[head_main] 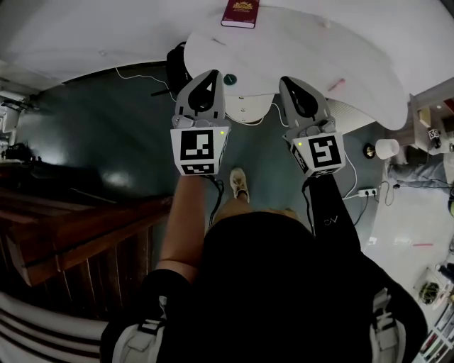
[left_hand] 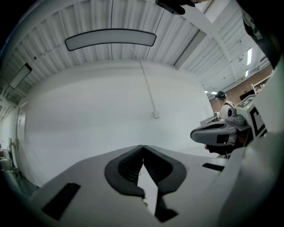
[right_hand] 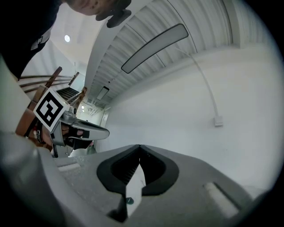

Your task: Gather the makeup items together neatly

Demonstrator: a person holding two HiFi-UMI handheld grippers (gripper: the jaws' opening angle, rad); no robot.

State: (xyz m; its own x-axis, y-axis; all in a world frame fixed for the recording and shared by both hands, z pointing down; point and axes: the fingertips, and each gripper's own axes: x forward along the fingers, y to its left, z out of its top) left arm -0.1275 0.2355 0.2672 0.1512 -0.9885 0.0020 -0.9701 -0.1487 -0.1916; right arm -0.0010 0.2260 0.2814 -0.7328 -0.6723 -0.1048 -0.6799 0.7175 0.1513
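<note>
My left gripper (head_main: pixel 210 74) and right gripper (head_main: pixel 291 82) are held side by side above the dark floor, with their tips at the near edge of a round white table (head_main: pixel 298 42). Both are shut with nothing between the jaws. On the table lie a thin pink stick (head_main: pixel 335 85), a small pale item (head_main: pixel 325 23) and a maroon booklet (head_main: pixel 240 13). A small teal round thing (head_main: pixel 229 79) sits near the table edge by the left gripper. In the left gripper view the left gripper (left_hand: pixel 143 147) faces a bare white wall, and so does the right gripper (right_hand: pixel 140 146) in its own view.
A dark wooden railing (head_main: pixel 71 234) runs along the left. Cables and a power strip (head_main: pixel 367 192) lie on the floor at the right, near white shelving (head_main: pixel 429 117). The person's shoe (head_main: pixel 240 183) stands below the grippers.
</note>
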